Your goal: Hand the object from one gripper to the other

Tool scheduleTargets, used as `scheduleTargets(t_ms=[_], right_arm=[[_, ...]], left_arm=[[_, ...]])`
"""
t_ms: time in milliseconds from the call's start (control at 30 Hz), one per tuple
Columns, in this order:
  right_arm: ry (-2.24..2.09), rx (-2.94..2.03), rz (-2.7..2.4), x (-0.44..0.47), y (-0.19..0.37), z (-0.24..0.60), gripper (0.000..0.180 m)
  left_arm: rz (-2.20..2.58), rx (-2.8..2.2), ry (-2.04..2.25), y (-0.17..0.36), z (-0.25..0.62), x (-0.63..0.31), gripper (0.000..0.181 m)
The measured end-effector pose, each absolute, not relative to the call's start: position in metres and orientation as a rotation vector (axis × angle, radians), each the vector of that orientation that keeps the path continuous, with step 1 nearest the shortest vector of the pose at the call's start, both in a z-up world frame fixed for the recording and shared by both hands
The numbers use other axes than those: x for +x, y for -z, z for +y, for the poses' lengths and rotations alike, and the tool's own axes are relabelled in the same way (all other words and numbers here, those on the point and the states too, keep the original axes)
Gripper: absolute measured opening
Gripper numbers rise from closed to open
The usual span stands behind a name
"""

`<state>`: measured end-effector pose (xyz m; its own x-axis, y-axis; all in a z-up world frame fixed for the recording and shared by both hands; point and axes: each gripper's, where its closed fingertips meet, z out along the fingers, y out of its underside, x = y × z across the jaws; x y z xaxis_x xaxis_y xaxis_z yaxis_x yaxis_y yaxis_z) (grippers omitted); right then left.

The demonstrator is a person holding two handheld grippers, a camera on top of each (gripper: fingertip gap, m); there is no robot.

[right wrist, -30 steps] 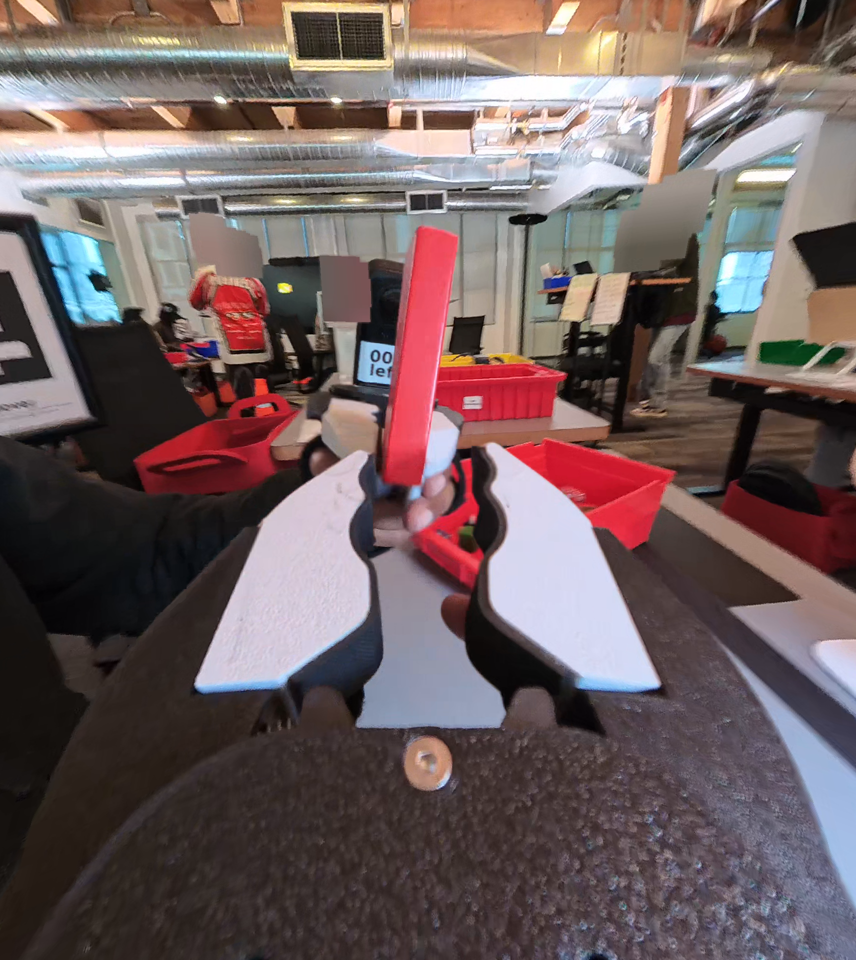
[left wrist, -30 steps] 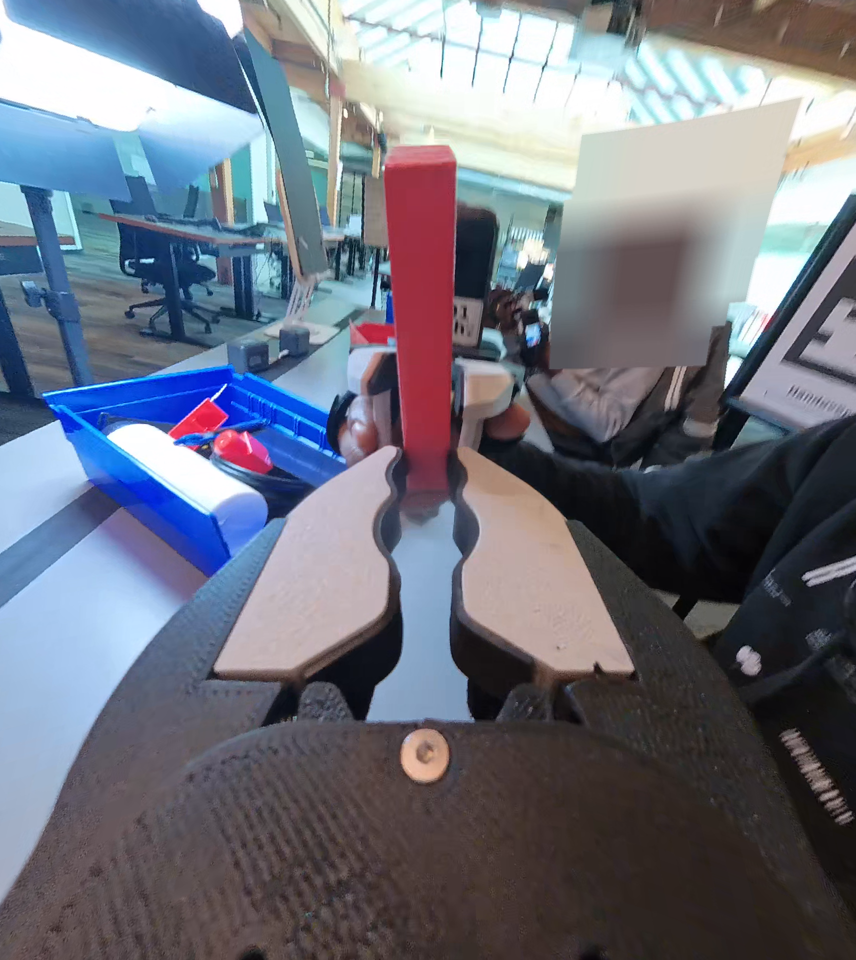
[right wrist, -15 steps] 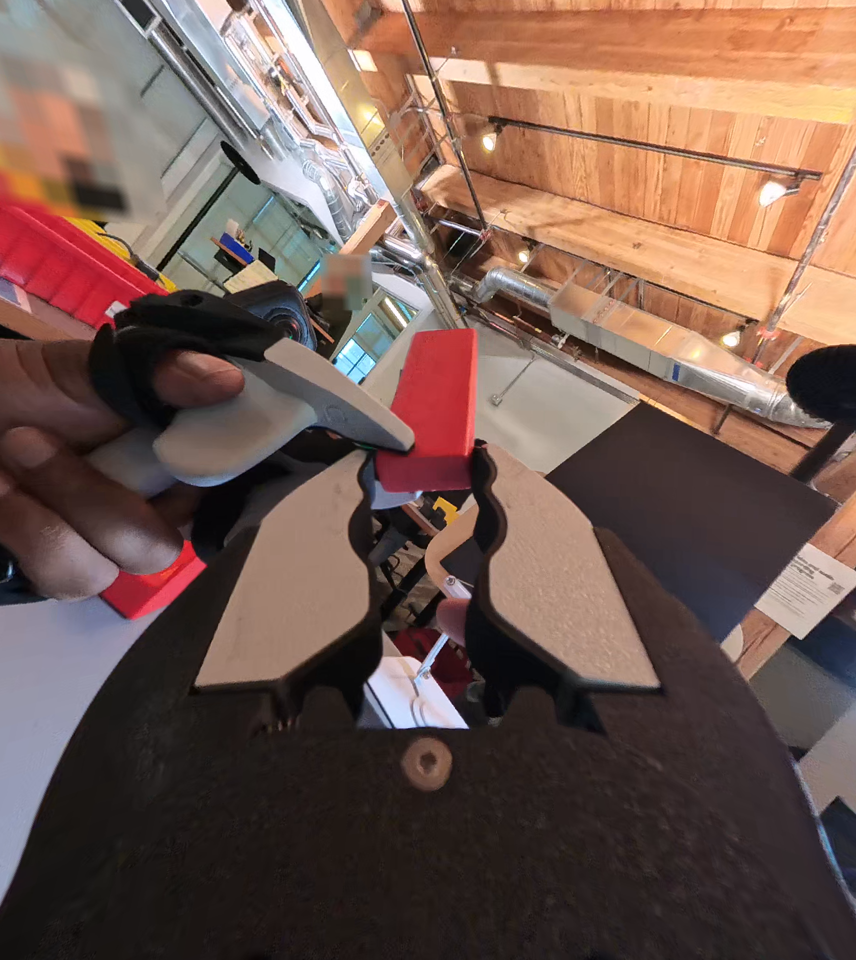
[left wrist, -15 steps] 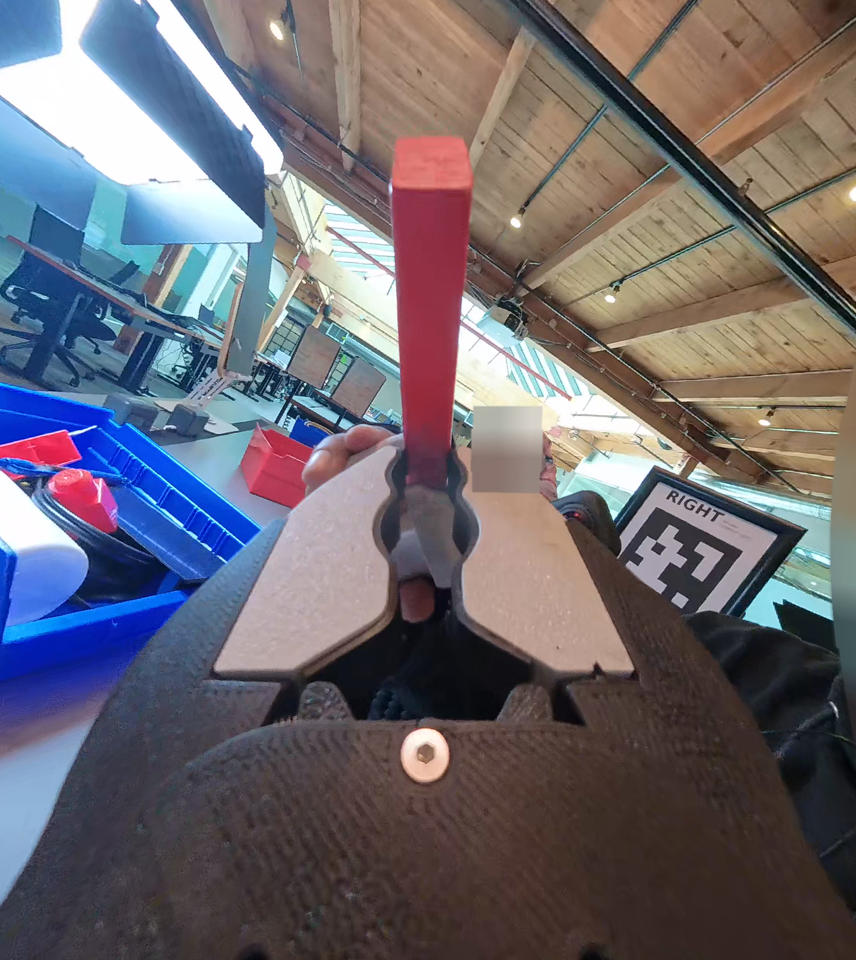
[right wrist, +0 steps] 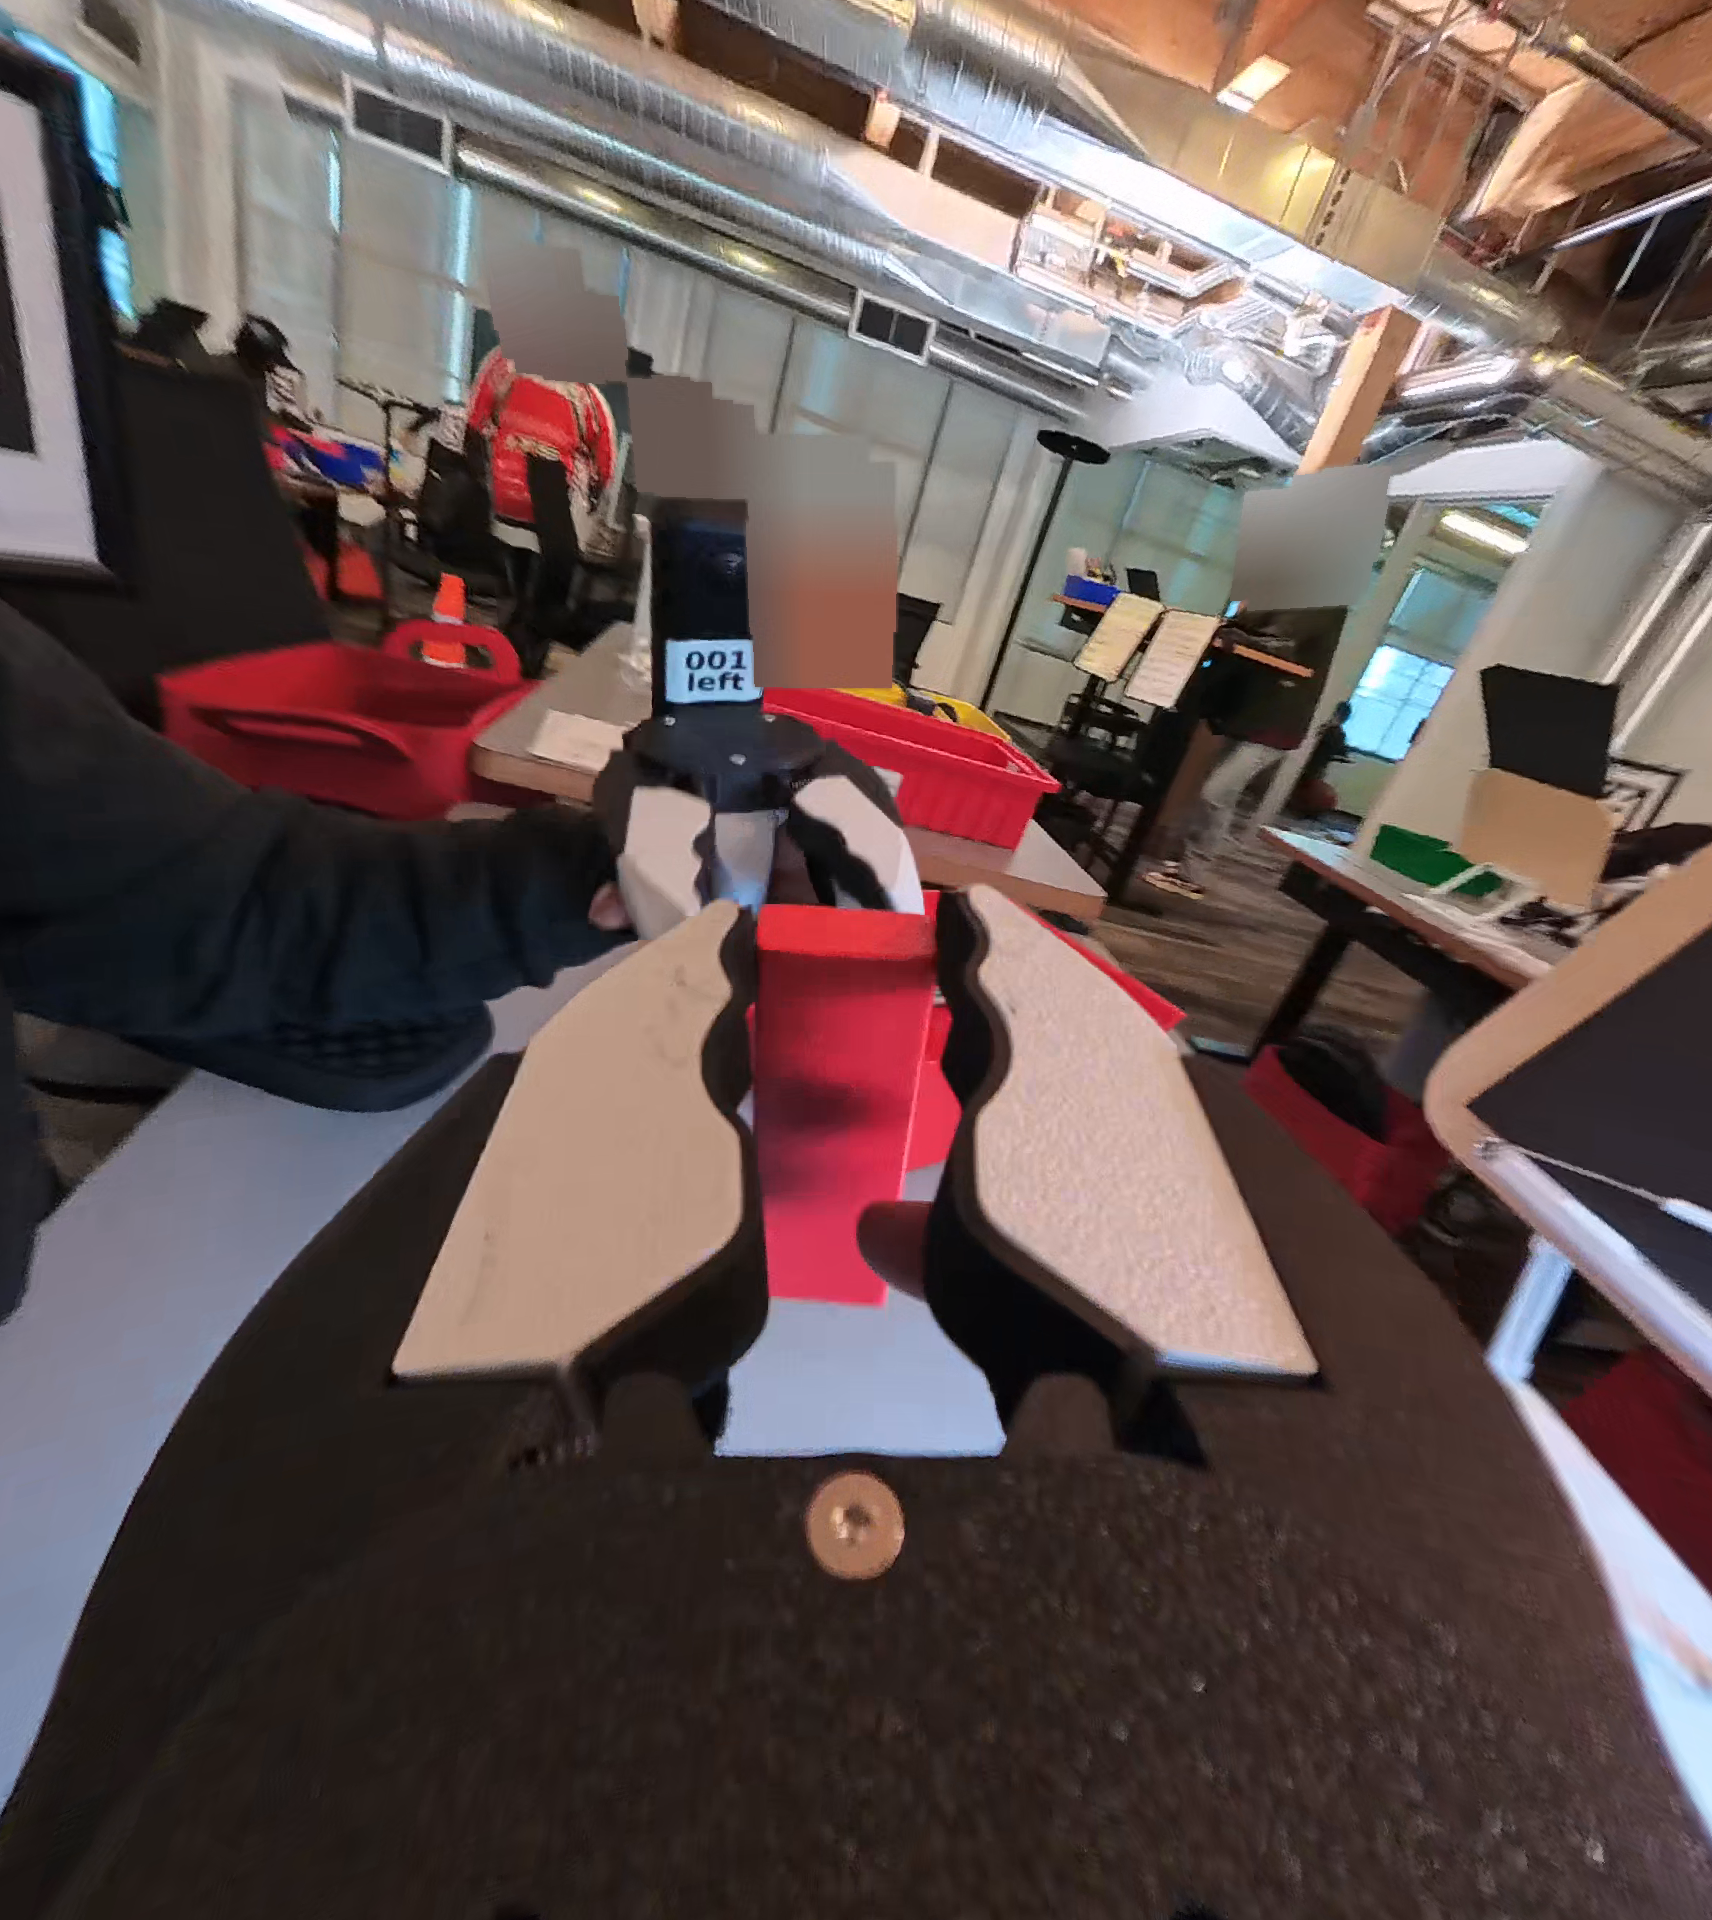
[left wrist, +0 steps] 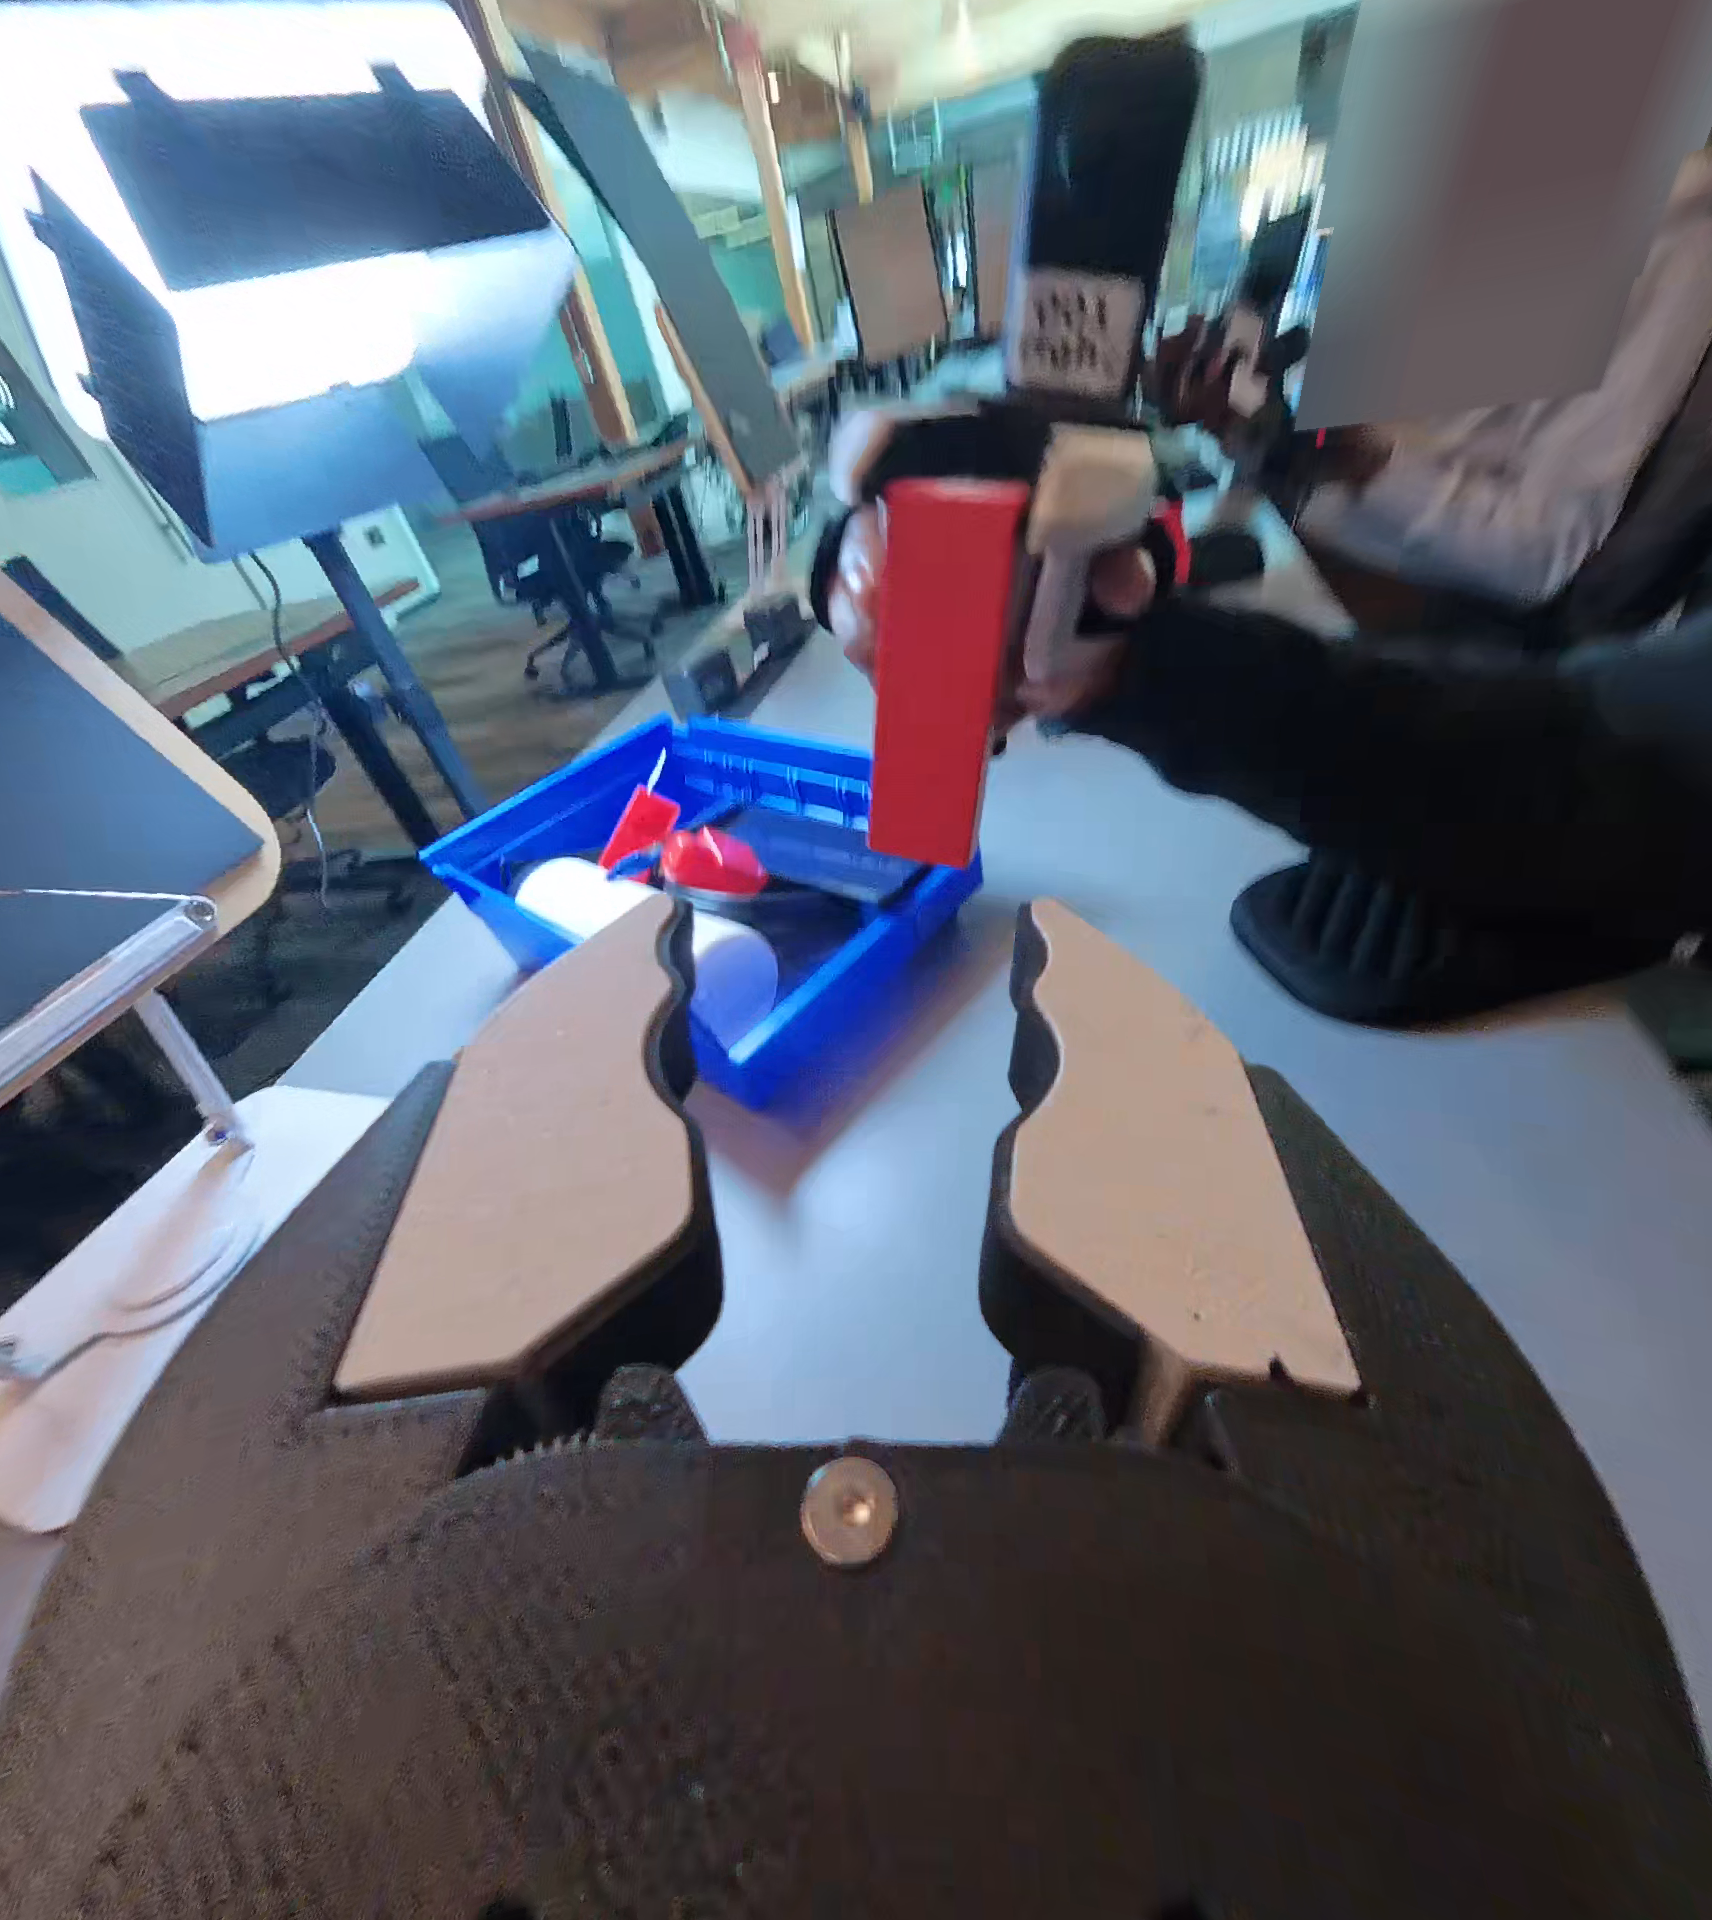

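Observation:
The red block [right wrist: 836,1101] sits clamped between the jaws of my right gripper [right wrist: 841,914], standing upright above the grey table [right wrist: 208,1195]. In the left wrist view the same red block [left wrist: 930,675] hangs in the air ahead, held near its top by the right gripper's fingers [left wrist: 1075,530]. My left gripper [left wrist: 850,925] is open and empty, its jaws wide apart, a short way back from the block. It also shows in the right wrist view [right wrist: 764,862], open, just beyond the block.
A blue bin [left wrist: 831,997] with a white roll [left wrist: 613,904] and red parts stands on the table [left wrist: 1299,1091] under the block. A dark sleeve [left wrist: 1454,748] rests on the table. Red bins [right wrist: 332,717] stand behind. Black boards [left wrist: 31,810] flank the table. One gripper's finger ends stand about 9 cm off the other's.
The left gripper, shut on the red block before, has opened and drawn back. The right gripper, open before, has closed on the block. Both views have tilted down from the ceiling.

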<state>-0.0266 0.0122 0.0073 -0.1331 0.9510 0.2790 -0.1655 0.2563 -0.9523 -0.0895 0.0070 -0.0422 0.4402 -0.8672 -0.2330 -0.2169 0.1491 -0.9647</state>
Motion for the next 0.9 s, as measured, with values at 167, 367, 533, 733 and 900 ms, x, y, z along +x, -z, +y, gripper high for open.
scheduleTargets(t_ms=[167, 367, 533, 733, 900], right_arm=[[-1.250, -0.843, -1.372, -0.038, 0.005, 0.005, 0.034], [-1.391, -0.805, -1.394, -0.048, 0.004, -0.017, 0.034], [-1.393, -0.840, -1.350, -0.051, 0.002, -0.011, 0.034], [-0.963, -0.886, -1.198, -0.043, -0.006, 0.036, 0.049], [-0.463, -0.786, -1.361, -0.049, 0.013, 0.041, 0.076]], left_arm=[[1.132, -1.423, 0.584, 0.077, 0.010, -0.054, 0.063], [1.092, -1.426, 0.745, 0.095, 0.008, -0.027, 0.060], [1.096, -1.441, 0.878, 0.089, -0.001, -0.025, 0.033], [0.800, -1.521, 1.211, 0.063, 0.013, -0.047, 0.033], [0.625, -1.585, 1.483, 0.052, 0.016, -0.063, 0.033]])
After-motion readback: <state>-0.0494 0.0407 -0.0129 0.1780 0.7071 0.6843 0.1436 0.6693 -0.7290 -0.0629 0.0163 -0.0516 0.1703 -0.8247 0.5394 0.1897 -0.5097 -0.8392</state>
